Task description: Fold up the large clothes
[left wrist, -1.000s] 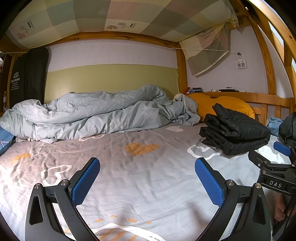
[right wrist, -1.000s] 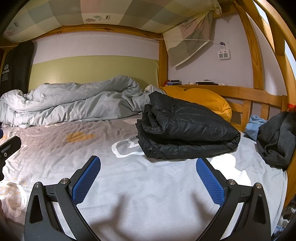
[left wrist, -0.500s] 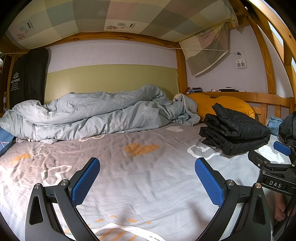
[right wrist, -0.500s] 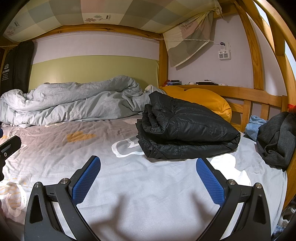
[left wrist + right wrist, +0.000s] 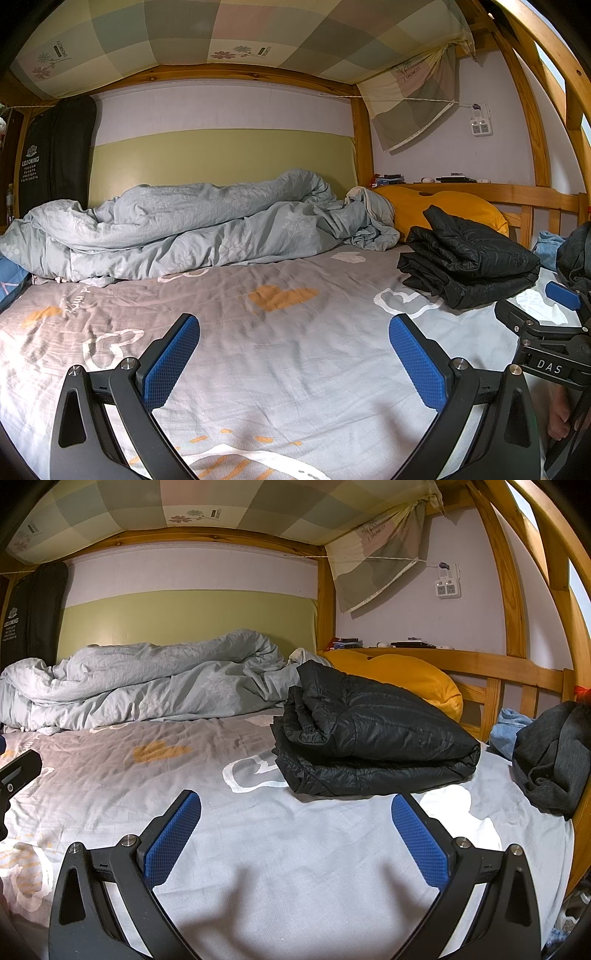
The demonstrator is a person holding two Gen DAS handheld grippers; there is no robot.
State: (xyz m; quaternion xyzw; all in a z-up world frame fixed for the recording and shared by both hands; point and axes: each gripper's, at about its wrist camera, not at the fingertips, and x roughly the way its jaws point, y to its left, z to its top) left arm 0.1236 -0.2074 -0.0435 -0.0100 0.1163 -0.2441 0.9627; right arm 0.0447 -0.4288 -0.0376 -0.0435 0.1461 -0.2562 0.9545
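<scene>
A: Starting at the left, what is on the bed?

B: A rumpled grey-blue duvet (image 5: 192,229) heaped along the far wall, and bare patterned bed sheet (image 5: 280,343) in front of it. The left tool (image 5: 293,350) hovers over that bare sheet with its blue pads spread wide apart and nothing between them.

A: And the right tool?

B: The right tool (image 5: 295,830) is the same: pads apart, empty, low over the sheet. Just beyond it lies the black puffer jacket (image 5: 373,742), folded into a thick stack, resting on the bed in front of the yellow pillow (image 5: 402,679).

A: So that one looks finished?

B: I judge so. Its layers sit squarely on one another and neither tool touches it. The step in hand seems to be the pause between garments.

A: What is left to fold?

B: Further right, against the wooden bed rail (image 5: 491,675), a dark grey garment (image 5: 550,753) lies crumpled, with a bit of light blue cloth (image 5: 511,727) behind it. I cannot tell what kind of clothing either is.

A: What does the next move call for?

B: Probably the right tool swinging right to pinch an edge of the grey garment and drag it onto the open sheet, where the left tool can take a second corner to spread it flat. The heap is bunched, so finding a true hem or shoulder may take a try.
</scene>
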